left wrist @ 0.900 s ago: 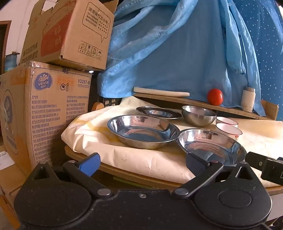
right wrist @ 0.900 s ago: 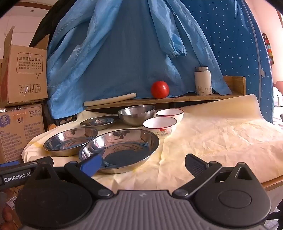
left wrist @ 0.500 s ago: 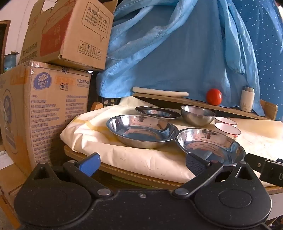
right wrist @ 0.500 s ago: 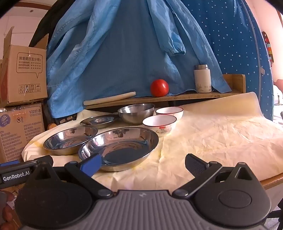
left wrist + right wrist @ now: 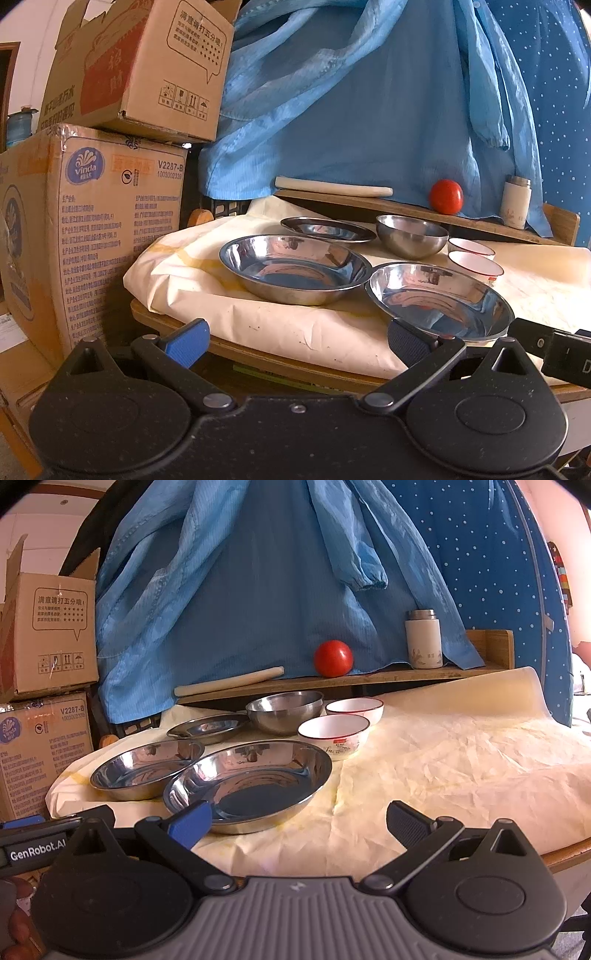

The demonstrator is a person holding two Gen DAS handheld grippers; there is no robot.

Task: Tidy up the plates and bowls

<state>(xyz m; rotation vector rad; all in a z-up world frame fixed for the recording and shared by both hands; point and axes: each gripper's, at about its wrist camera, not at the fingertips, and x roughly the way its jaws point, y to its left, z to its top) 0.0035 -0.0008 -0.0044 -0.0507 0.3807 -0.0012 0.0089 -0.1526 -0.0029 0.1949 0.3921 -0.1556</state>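
Your left claw [image 5: 297,338] hangs wide and empty at the near table edge, short of the dishes. From its view, two deep steel plates sit up front: the left plate [image 5: 295,267] and the right plate [image 5: 439,299], rims just about touching. Behind them lie a flat plate [image 5: 327,229], a steel bowl [image 5: 412,236] and two white bowls [image 5: 474,253], one behind the other. On the shelf at the back sit a tomato [image 5: 446,196] and a flask [image 5: 515,201].

Your right claw [image 5: 297,821] is wide too, holding nothing; its blue finger [image 5: 190,821] overlaps the right plate [image 5: 249,781] in view — whether it touches I cannot tell. From here the left plate [image 5: 147,768] lies beside it, the steel bowl [image 5: 284,710] and white bowls [image 5: 334,734] behind, all on loose, creased paper [image 5: 461,768].

Nothing looks stacked yet. Watch the risks — steel rims are thin and slick, so a shallow pinch could let a plate slip and clatter onto its neighbour. Drag a plate and you may bunch the paper and shove the white bowls.
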